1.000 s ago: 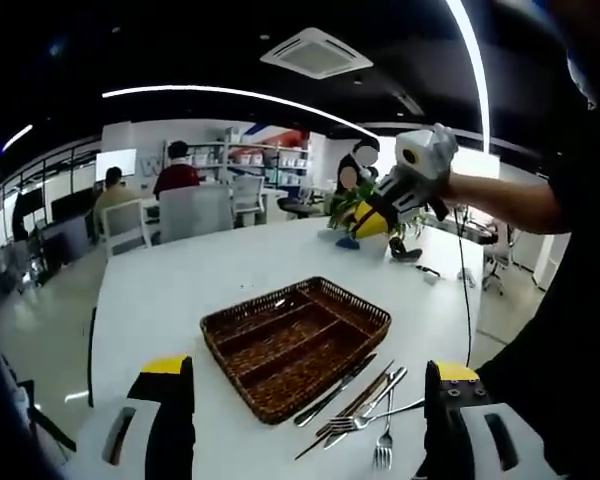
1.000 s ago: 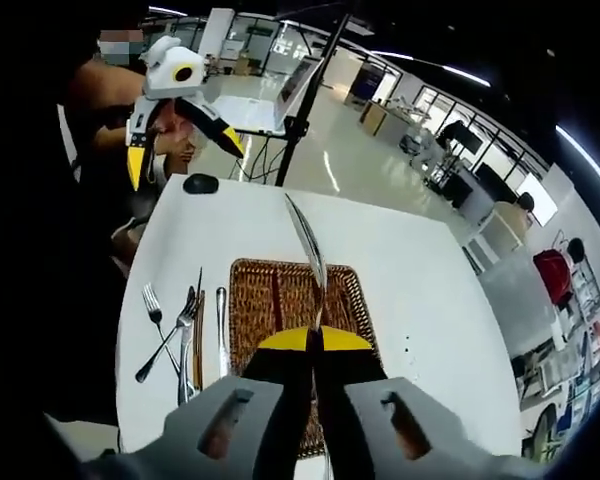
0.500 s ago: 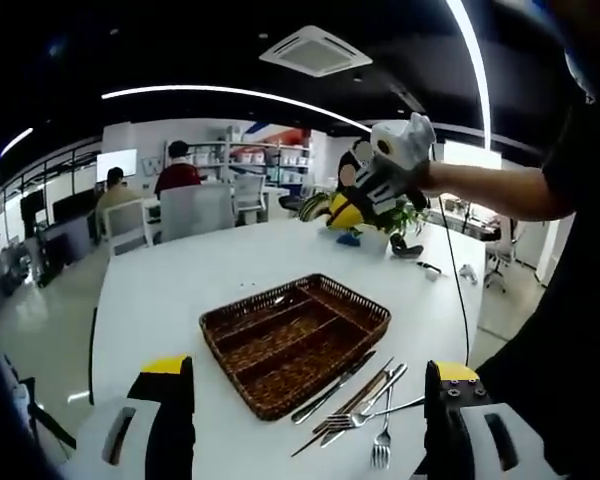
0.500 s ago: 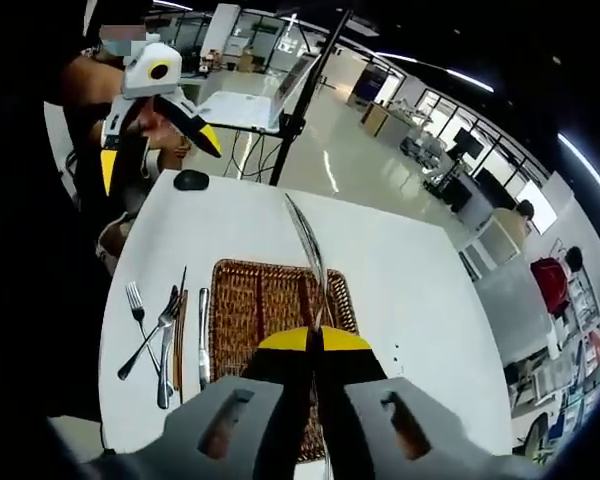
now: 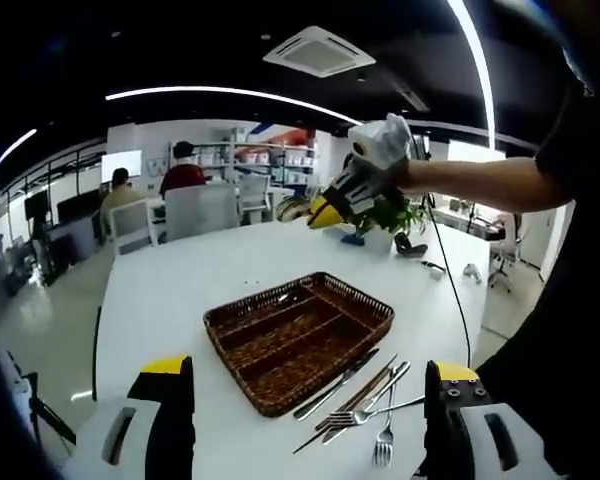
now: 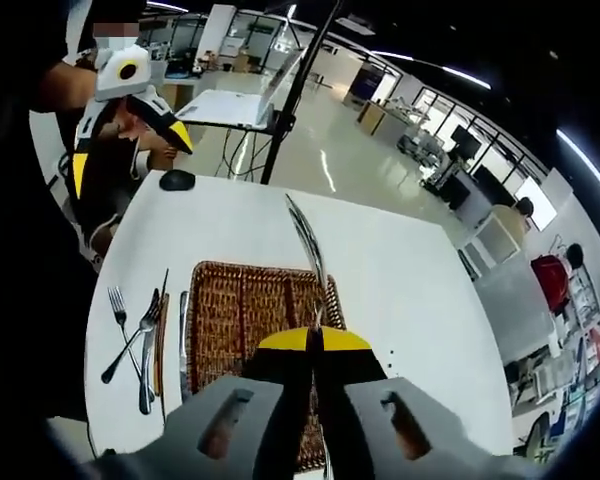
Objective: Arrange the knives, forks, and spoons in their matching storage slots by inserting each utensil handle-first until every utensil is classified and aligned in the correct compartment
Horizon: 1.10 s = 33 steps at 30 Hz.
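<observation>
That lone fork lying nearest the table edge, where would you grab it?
Probably by the handle of the fork, coming straight down from above. It lies flat on the white table, apart from the crossed utensils, and the handle must go into the wicker tray first.

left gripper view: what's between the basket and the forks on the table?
A knife right beside the basket, then a brown stick-like utensil; the forks lie past those. The right gripper view shows the same order.
</observation>
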Motion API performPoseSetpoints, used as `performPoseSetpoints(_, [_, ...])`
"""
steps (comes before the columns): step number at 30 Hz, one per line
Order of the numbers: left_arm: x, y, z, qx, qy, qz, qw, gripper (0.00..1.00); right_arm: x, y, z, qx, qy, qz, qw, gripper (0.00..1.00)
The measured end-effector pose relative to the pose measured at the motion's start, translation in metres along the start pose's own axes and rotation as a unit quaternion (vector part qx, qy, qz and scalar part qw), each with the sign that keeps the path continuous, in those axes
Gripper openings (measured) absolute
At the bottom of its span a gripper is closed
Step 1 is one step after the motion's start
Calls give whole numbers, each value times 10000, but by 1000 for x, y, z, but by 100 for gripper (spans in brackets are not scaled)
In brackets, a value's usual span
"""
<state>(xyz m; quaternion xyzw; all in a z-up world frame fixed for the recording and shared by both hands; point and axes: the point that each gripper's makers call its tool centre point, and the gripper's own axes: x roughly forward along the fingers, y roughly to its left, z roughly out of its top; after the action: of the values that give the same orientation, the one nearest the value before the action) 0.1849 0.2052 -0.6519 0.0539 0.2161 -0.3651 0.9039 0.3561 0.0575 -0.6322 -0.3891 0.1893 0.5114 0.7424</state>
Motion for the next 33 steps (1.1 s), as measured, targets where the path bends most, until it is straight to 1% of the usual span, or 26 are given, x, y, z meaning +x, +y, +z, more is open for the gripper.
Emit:
performPoseSetpoints(5, [3, -2, -3, -32, 21, -64, 10000, 100, 10, -6, -7, -41, 91, 20, 9999, 0])
performPoseSetpoints(7, [6, -1, -7, 26, 86, -65, 9999, 100, 14, -11, -10, -27, 127, 28, 9999, 0])
performPoseSetpoints(9, [7, -1, -10, 108, 179, -33, 9998, 100, 16, -14, -10, 6, 121, 29, 9999, 0])
performPoseSetpoints(12, [6, -2, -11, 95, 184, -51, 9998, 100, 20, -21, -11, -23, 136, 11, 9999, 0])
performPoseSetpoints(15, [5, 0, -13, 128, 229, 2, 9997, 100, 26, -28, -11, -15, 146, 9, 9999, 0])
performPoseSetpoints(19, [4, 3, -19, 101, 279, 90, 9995, 100, 33, -32, -7, -52, 126, 3, 9999, 0])
performPoseSetpoints(21, [1, 3, -20, 61, 272, 122, 9995, 100, 39, -34, -7, -79, 130, 14, 9999, 0])
performPoseSetpoints(27, [-1, 6, -25, 4, 313, 180, 9993, 100, 51, -41, -1, -206, 129, 104, 9997, 0])
performPoseSetpoints(33, [-6, 5, -25, -31, 329, 275, 9991, 100, 60, -52, 1, -216, 89, 116, 9997, 0])
